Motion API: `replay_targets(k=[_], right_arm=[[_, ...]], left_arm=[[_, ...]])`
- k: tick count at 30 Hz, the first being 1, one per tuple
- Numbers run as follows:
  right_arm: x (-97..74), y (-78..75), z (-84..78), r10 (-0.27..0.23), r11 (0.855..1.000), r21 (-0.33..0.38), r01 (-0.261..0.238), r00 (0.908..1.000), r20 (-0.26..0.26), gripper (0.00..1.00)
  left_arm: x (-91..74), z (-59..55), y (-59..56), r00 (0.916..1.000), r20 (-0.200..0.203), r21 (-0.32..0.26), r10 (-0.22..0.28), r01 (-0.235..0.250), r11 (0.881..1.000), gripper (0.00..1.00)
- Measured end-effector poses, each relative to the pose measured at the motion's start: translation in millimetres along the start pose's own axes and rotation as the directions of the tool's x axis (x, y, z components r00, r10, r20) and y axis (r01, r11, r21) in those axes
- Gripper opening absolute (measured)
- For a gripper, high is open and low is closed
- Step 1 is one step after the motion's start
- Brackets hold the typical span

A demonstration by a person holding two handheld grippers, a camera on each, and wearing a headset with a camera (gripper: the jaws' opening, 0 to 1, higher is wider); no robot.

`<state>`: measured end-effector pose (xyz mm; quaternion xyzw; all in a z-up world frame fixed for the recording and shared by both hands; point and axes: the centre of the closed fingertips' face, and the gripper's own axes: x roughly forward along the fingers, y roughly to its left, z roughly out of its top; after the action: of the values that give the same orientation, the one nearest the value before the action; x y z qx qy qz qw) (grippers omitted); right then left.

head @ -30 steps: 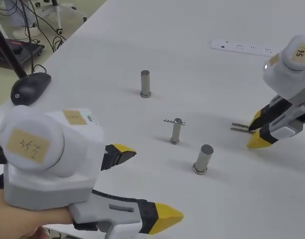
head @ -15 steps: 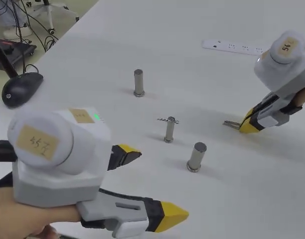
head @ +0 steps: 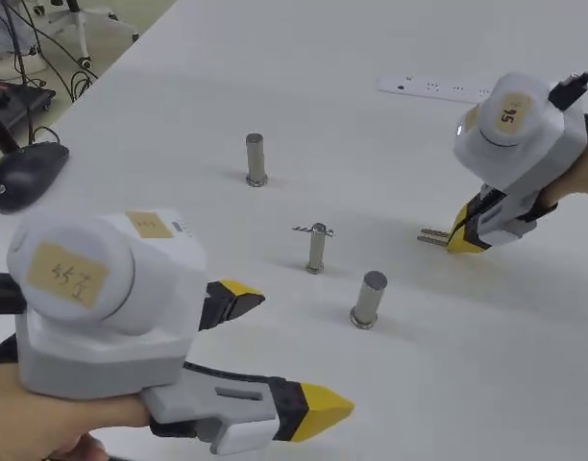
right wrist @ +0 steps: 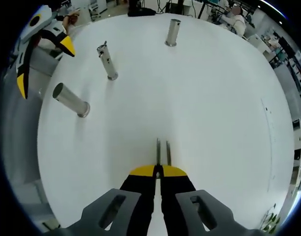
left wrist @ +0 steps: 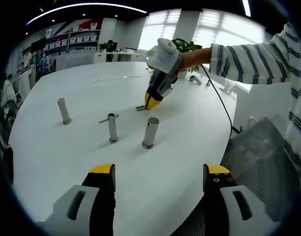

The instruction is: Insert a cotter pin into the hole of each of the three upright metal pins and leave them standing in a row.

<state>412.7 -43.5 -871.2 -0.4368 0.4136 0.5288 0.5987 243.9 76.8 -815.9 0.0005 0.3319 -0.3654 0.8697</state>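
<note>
Our right gripper (right wrist: 159, 170) keeps its yellow-tipped fingers (right wrist: 140, 173) clenched on a two-legged wire cotter pin (right wrist: 163, 150). Three smooth cylindrical metal pins (right wrist: 71, 100) stand on the white worktop (right wrist: 214, 98) toward ten to twelve o'clock, the middle metal pin (head: 317, 248) already threaded. Our left gripper (left wrist: 158, 172) gapes wide, empty.

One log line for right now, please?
left gripper open, empty | right gripper shut on loose cotter pin at table | middle pin holds fitted cotter pin | far pin, near pin unfilled | all upright
</note>
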Motion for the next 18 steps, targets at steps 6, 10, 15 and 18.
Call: replay_targets(k=[6,10,15,18], right_arm=[[0.0,-0.9,-0.5,-0.003,1.000,0.012,0.002,1.0000,0.007,0.03],[-0.4,0.2,-0.2,0.001,1.000,0.027,-0.001,1.0000,0.008,0.02],[-1.7,1.7,0.9,-0.003,0.999,0.035,0.003,0.9999,0.016,0.02],[-4.8,3.0,5.6,0.003,0.997,0.073,-0.006,0.9986,0.053,0.02]], left_arm=[[-1.0,1.9,0.8,1.0000,0.006,-0.001,0.007,-0.007,1.000,0.71],[-2.9,4.3,1.2,0.9999,0.012,0.000,0.012,-0.012,1.000,0.71],[-5.7,7.6,4.8,0.9993,0.021,-0.011,0.033,-0.032,0.999,0.71],[-7.4,9.6,7.0,0.9988,0.025,-0.011,0.043,-0.043,0.999,0.70]])
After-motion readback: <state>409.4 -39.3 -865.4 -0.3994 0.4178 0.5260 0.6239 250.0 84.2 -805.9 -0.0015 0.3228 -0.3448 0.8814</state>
